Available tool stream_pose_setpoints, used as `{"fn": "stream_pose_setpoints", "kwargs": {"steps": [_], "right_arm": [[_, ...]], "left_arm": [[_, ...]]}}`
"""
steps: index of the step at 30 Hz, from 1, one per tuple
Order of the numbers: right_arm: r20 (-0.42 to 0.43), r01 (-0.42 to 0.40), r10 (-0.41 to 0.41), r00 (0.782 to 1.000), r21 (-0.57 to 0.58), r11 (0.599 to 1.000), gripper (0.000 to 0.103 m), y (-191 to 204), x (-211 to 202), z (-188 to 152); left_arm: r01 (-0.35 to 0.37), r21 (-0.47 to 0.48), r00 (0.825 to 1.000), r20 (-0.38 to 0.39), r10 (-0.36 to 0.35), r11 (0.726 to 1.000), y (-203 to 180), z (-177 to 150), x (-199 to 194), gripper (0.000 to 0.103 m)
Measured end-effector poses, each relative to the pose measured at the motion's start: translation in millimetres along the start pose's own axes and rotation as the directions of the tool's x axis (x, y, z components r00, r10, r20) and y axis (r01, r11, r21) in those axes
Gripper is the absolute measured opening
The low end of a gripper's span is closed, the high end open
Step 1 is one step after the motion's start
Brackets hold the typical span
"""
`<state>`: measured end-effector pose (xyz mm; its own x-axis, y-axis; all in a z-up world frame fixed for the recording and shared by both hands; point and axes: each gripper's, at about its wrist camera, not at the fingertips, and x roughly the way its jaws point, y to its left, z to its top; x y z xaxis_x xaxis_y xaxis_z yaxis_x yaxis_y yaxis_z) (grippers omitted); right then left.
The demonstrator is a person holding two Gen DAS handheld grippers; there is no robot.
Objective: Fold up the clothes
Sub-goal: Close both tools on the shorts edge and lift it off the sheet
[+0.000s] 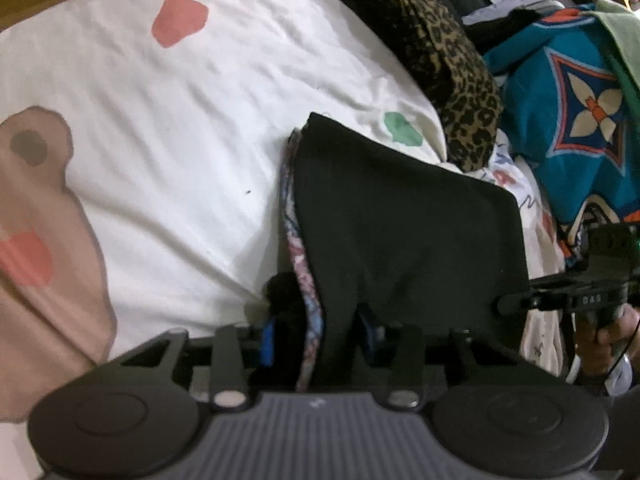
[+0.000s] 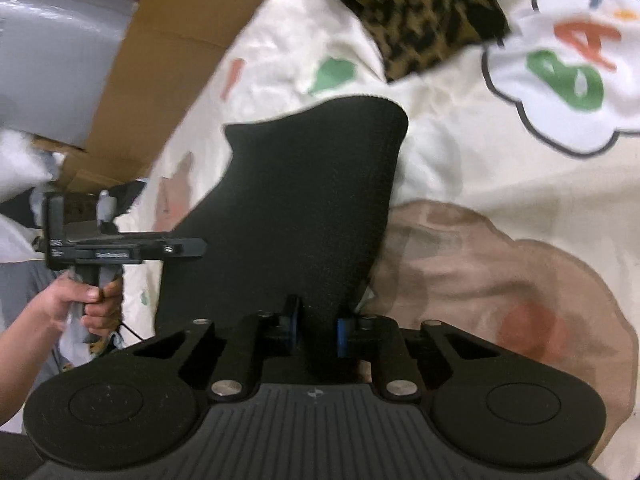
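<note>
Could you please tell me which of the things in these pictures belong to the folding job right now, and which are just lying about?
In the job:
- black garment, patterned lining at its edge
- left gripper, shut on its near edge
- right gripper, shut on the same garment
- cartoon-print bedsheet, the work surface

Lying about:
- leopard-print cloth
- teal patterned fabric
- cardboard box

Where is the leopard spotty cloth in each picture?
Left wrist view: the leopard-print cloth runs from top centre down to the right, beyond the black garment.
Right wrist view: the leopard-print cloth sits at top centre, beyond the black garment.
Shared landmark: the green blotch on the white sheet, just left of the cloth in both views.
</note>
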<state>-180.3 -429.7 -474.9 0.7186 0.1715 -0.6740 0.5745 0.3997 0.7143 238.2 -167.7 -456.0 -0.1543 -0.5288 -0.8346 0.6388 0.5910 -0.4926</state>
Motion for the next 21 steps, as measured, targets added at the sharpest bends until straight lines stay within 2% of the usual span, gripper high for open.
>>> {"fn": "stream_pose_setpoints", "kwargs": {"steps": [2,4,7,8,10,12,14,21], "right_arm": [[0.008,0.008,-0.008,1.0,0.004,1.0,0.019,-0.7,-0.5,-1.2],[0.006,0.02,-0.02,1.0,0.016,1.0,0.02,-3.6,2.9,-2.0],[-0.016,0.026,-0.026,1.0,0.023,0.999,0.032,-7.4,12.6,-1.1],[-0.021,0.026,-0.026,0.999,0.024,0.999,0.032,-8.1,15.9,-0.9],[-0.027,0.028,-0.027,0.999,0.033,0.999,0.029,-8.9,20.6,-0.6],[-0.019,0.02,-0.02,1.0,0.029,0.999,0.018,-7.3,19.0,0.7],[-0.01,0.011,-0.011,1.0,0.022,1.0,0.01,-5.0,16.4,1.6],[0.009,0.029,-0.029,1.0,-0.059,0.998,0.008,14.9,1.0,5.5]], "left_arm": [[-0.001,-0.012,1.0,-0.014,0.001,1.0,2.5,0.0,1.4,0.049],[0.002,-0.034,0.999,-0.038,-0.003,0.999,4.9,0.6,6.2,0.062],[0.012,-0.048,0.999,-0.041,-0.014,0.999,4.3,1.6,12.2,0.066],[0.014,-0.049,0.999,-0.037,-0.016,0.999,3.7,1.7,13.0,0.062],[0.019,-0.062,0.999,-0.031,-0.021,0.998,3.4,2.1,12.0,0.048],[0.02,-0.073,0.999,-0.024,-0.022,0.997,3.0,2.1,7.3,0.04],[0.014,-0.074,1.0,-0.015,-0.015,0.997,0.0,1.4,0.8,0.037],[-0.014,-0.069,0.999,0.034,0.016,0.998,-20.7,-3.9,-21.6,0.033]]}}
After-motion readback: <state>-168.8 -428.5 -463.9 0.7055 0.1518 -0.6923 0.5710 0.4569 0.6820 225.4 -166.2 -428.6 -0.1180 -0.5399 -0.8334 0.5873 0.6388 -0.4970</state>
